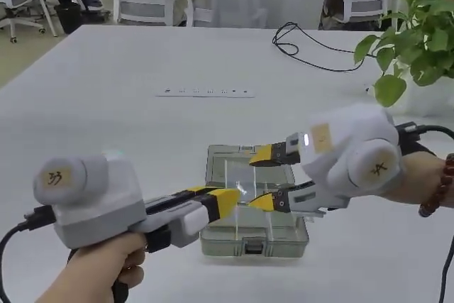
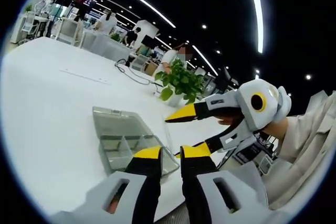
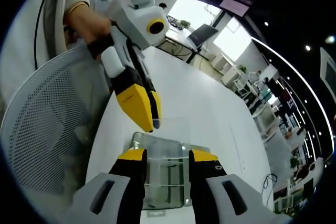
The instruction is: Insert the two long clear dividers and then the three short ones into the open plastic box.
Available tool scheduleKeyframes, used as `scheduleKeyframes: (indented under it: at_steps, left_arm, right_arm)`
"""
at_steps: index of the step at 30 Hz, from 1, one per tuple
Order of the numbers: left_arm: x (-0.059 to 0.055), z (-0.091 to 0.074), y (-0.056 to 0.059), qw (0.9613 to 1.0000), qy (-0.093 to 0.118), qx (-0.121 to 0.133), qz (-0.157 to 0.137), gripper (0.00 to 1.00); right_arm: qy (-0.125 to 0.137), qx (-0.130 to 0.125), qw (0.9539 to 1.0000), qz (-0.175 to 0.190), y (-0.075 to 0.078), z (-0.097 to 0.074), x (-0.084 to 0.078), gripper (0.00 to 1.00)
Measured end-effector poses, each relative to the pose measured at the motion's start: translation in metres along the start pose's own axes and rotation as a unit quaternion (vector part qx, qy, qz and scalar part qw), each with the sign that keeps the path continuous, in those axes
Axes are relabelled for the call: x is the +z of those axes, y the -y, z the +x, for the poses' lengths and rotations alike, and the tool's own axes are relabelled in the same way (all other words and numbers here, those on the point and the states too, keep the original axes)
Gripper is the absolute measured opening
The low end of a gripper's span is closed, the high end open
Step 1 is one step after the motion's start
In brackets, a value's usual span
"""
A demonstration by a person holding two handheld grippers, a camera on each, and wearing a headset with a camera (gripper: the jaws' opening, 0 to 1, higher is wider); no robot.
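The open clear plastic box [image 1: 284, 246] lies on the white table in front of me, with clear partitions showing inside it [image 2: 122, 145]. My left gripper [image 1: 228, 201] reaches in from the lower left, over the box, and is shut on a thin clear divider [image 1: 237, 179] that stands up from its yellow tips. In the right gripper view that divider [image 3: 176, 135] hangs just past the left gripper [image 3: 149, 121], above the box [image 3: 157, 192]. My right gripper [image 1: 261, 179] comes from the right, open, its two jaws spread above and below the divider's far edge.
A green potted plant [image 1: 415, 40] stands at the table's right edge. A black cable [image 1: 305, 47] loops at the back, and a flat white strip [image 1: 206, 92] lies mid-table. Office chairs stand beyond the table. A white mesh chair [image 3: 47, 129] is beside the near edge.
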State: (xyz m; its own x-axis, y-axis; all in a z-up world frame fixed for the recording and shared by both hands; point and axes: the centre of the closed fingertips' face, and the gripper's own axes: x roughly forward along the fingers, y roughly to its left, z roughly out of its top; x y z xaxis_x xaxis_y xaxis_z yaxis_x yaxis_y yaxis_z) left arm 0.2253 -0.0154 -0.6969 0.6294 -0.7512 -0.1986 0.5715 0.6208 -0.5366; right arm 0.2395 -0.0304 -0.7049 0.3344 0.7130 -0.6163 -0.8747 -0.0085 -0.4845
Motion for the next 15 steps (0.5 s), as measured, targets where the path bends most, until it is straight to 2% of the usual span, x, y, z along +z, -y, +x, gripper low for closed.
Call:
scheduleKeyframes:
  at_steps: [6,15]
  left_arm:
    - [-0.0007,0.0000,0.0002,0.9998,0.000,-0.005,-0.017,0.00]
    - [-0.0043,-0.0010,0.0001,0.9991,-0.014,-0.001,-0.041,0.00]
  right_arm:
    - [0.005,-0.001,1.0000,-0.001,-0.0014,0.0015,0.0065,0.32]
    - [0.002,-0.005,0.9999,-0.009,-0.0024,0.0018,0.0093,0.32]
